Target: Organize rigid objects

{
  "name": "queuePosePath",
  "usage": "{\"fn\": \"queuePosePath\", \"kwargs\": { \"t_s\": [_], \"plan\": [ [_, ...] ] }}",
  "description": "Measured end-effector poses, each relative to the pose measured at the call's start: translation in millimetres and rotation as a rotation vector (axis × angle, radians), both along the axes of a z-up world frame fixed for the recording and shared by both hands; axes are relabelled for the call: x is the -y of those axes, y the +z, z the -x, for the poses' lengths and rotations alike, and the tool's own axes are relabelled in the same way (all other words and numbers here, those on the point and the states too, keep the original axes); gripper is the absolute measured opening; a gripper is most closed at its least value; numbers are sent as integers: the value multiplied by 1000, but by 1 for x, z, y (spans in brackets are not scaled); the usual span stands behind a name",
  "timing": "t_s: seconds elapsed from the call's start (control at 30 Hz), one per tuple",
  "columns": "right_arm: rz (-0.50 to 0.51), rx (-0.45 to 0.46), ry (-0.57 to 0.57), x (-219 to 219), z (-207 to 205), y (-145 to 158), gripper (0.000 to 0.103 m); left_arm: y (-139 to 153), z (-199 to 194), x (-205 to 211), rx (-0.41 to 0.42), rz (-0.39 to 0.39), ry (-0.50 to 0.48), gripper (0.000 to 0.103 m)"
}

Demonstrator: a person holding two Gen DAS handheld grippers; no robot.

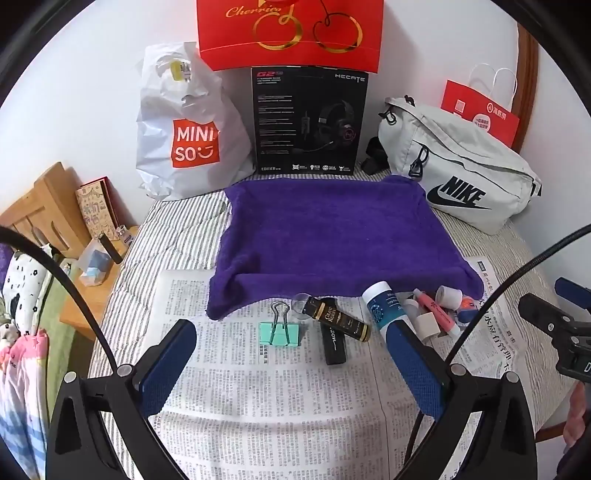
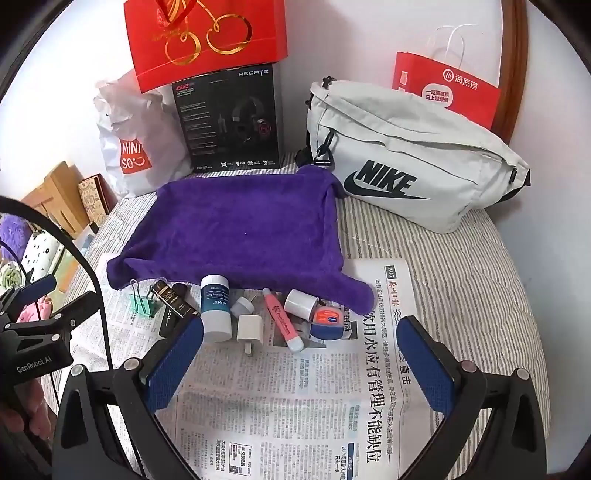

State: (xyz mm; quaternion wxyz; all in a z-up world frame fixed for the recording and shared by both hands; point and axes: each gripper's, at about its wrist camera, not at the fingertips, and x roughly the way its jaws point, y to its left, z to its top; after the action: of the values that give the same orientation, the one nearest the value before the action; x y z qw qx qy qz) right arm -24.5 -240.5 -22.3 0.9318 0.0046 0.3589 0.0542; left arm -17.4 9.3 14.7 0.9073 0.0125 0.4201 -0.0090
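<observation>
Along the far edge of the striped bed [image 2: 461, 266] stand a white bag printed MINISO [image 1: 184, 133], a black box lettered HECATE and G2 with a headset pictured on it [image 1: 308, 122], a red bag with gold script reading Cherrico [image 1: 290, 33] on top of that box, a pale grey NIKE pouch [image 2: 406, 166], zipped so its contents cannot be seen, and a red paper bag with Chinese characters [image 2: 448, 88] at the far right corner; a purple towel [image 1: 332, 236] lies spread in the middle of the bed, and sheets of Chinese newspaper [image 2: 295, 406] cover the near part; the small rigid things lie in a row on the newspaper just along the towel's near edge: a mint green binder clip [image 1: 279, 332], a black and gold tube [image 1: 340, 319] lying across a black bar [image 1: 334, 347], a blue and white bottle marked ADHO [image 2: 216, 306], a white plug adapter [image 2: 249, 328], a pink highlighter [image 2: 282, 319], a white cap-like cylinder [image 2: 301, 302], and a small orange-lidded blue jar [image 2: 327, 321]; the left claw [image 1: 291, 369] hangs spread wide and empty just short of the clip and the black bar; the right claw [image 2: 299, 365] is likewise spread wide, pinching nothing, just short of the adapter, highlighter and jar.
</observation>
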Motion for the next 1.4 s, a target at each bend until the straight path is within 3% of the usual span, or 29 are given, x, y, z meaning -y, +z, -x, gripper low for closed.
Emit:
{"fn": "queuePosePath", "kwargs": {
  "t_s": [1.4],
  "plan": [
    [24,3,-7,-3,14,4,103,0,9,0,-5,5,6,103]
  ]
}}
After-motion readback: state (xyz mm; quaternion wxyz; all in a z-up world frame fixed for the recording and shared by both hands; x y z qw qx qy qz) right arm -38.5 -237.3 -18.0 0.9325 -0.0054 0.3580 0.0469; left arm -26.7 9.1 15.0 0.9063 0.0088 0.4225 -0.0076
